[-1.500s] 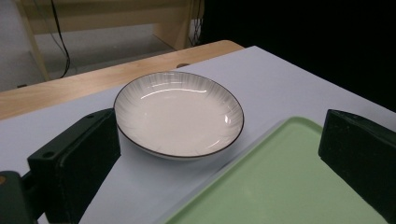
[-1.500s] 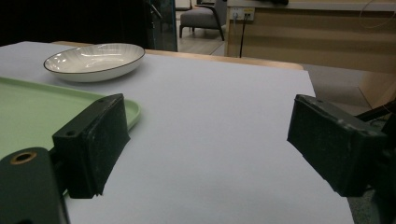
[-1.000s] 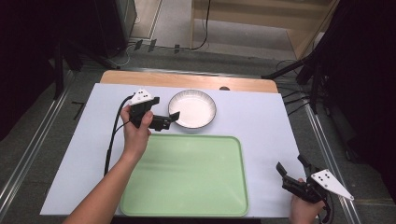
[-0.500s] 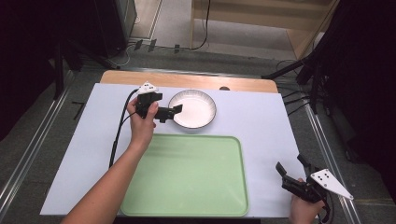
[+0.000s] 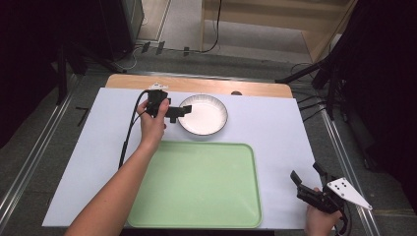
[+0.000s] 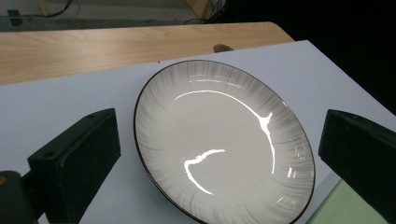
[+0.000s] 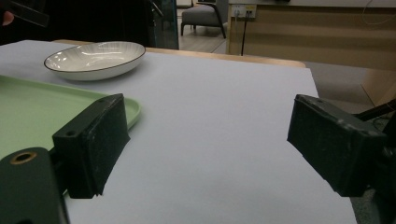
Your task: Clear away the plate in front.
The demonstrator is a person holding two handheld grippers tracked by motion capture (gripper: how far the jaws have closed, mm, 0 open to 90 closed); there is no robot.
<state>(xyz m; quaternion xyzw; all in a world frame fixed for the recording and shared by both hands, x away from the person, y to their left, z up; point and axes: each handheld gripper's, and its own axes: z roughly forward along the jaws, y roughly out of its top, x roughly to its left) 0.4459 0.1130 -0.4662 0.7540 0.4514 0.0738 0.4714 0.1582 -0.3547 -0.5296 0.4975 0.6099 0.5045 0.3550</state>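
At the left of the high view the left gripper (image 5: 178,112) has moved toward the plate (image 5: 203,115) over the last second. A second ago it hung short of the rim, above the tray's far edge; now its jaws reach the plate's near-left rim. In the left gripper view the jaws stand wide apart, released, with the plate (image 6: 224,140) lying between them and nothing held. Whether a jaw already touches the rim cannot be told. The forearm has stretched forward with the move, and the cable trails back along the white sheet (image 5: 78,162).

The plate itself has not shifted. It sits flat and empty on the white sheet at the far middle of the table, just beyond the far edge of the green tray (image 5: 196,187) and apart from it. The tray lies empty in the middle foreground.

At the right, the right gripper (image 5: 310,182) rests low near the table's near-right corner, well apart from the plate, just where it was a second ago. Its jaws are also open, with bare sheet between them in the right gripper view.

The approach looks nearly finished: the likely step now is closing on the rim, and lifting the plate toward the tray would follow.
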